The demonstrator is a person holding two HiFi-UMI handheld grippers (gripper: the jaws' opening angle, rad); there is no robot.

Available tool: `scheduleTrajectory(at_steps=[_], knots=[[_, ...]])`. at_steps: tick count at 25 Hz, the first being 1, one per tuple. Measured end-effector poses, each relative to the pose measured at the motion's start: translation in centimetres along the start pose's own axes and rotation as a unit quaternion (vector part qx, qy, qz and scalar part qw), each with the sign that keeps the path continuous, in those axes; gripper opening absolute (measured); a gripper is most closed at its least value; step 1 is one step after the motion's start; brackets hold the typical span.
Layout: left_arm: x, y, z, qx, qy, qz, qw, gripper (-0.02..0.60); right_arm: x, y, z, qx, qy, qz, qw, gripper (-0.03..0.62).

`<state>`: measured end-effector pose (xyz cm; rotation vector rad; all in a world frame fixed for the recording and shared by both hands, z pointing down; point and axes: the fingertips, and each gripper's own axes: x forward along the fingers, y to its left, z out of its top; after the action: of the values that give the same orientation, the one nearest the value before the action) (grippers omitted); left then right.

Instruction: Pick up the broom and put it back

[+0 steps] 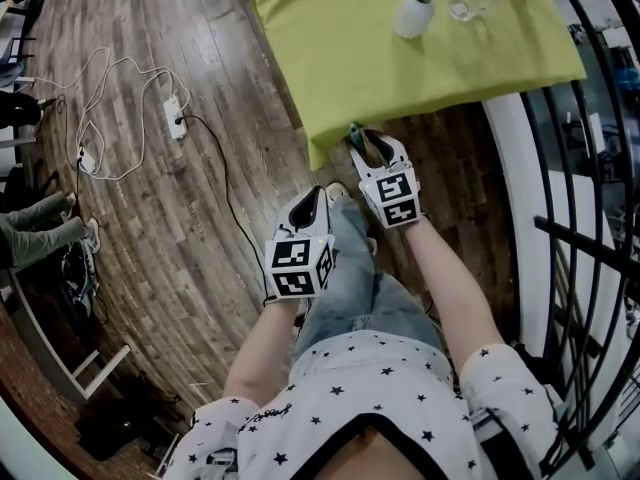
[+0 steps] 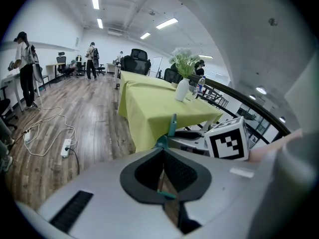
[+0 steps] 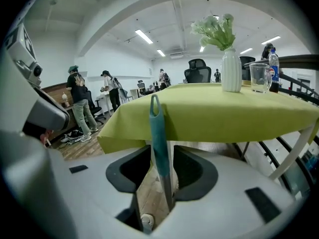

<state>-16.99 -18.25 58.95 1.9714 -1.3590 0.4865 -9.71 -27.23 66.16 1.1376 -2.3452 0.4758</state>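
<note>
Farthest left, a white power strip (image 1: 176,115) lay on the brown wooden plank floor (image 1: 190,258), with loose white cables (image 1: 100,118) looped beside it. Next came the left gripper (image 1: 312,194), pale grey with a marker cube at its back, held just beside the person's blue jeans (image 1: 355,268). Its dark pads (image 2: 147,172) met at the tips, leaving only a slit, and it had hold of nothing. Just to its right and further forward, the right gripper (image 1: 379,144) pointed at the near corner of the bench draped in a lime-green cloth (image 1: 400,48). Its jaws stood wide apart with the slim teal-handled broom (image 3: 158,133) upright between them. The handle ran nearer the right-hand pad, and I couldn't tell whether it brushed that pad, but neither pad squeezed it. Only the handle showed: a teal grip with a hanging loop at the top and a grey metal shaft below, reaching down toward the floor. The loop end stood right in front of the cloth's hanging edge. Further right on the cloth stood a white vase of pale flowers (image 3: 231,71), then a clear glass cup (image 3: 259,77) and a blue-capped bottle (image 3: 273,66). A black metal railing (image 1: 590,238) closed off the far right.
</note>
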Motion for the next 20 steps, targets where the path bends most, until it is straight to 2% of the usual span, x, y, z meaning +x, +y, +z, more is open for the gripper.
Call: scheduleTrajectory(at_steps=[8,12,20], knots=[[0.53,0.22,-0.52,-0.004,0.007,0.0,1.0,0.011,1.04,-0.23,-0.2,-0.006,0.005,0.0,1.0,0.097],[0.54,0.14,-0.65,-0.005,0.008,0.0,1.0,0.011,1.06,-0.24,-0.2,-0.039,0.009,-0.01,0.999,0.08],[0.21,-0.34,-0.65,-0.003,0.005,0.001,1.0,0.011,0.33,-0.24,-0.26,-0.048,0.009,-0.016,0.999,0.077]])
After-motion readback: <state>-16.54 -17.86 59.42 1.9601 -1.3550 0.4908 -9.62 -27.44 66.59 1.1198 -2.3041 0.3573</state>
